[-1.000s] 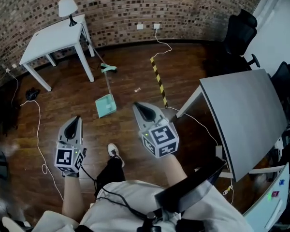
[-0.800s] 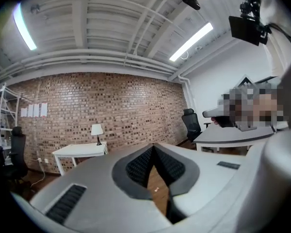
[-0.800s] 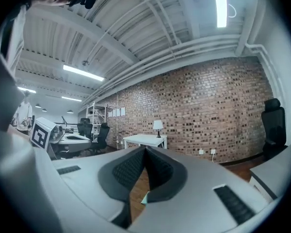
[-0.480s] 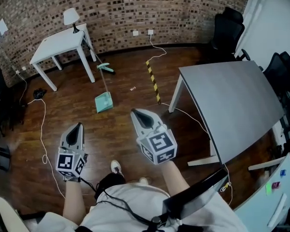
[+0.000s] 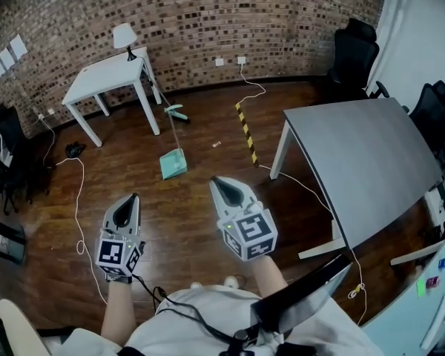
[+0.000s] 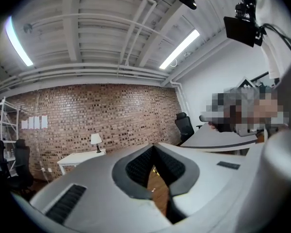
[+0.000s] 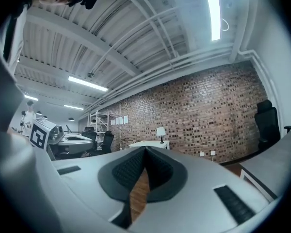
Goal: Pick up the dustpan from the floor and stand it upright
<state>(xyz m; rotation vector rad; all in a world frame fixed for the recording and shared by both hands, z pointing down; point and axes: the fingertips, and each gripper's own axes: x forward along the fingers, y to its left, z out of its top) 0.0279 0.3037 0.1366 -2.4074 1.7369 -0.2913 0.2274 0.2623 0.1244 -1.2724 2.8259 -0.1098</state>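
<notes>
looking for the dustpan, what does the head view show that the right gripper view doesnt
Head view only: the green dustpan lying on the wood floor, and striped floor tape. Right gripper view only: the shut, empty jaws of the right gripper close up, ceiling lights, a shelf rack. Both: brick wall, white table with lamp.

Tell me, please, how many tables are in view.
2: a small white table by the brick wall at upper left, and a large grey table at right. The pale surface at the lower right edge may be a third.
</notes>
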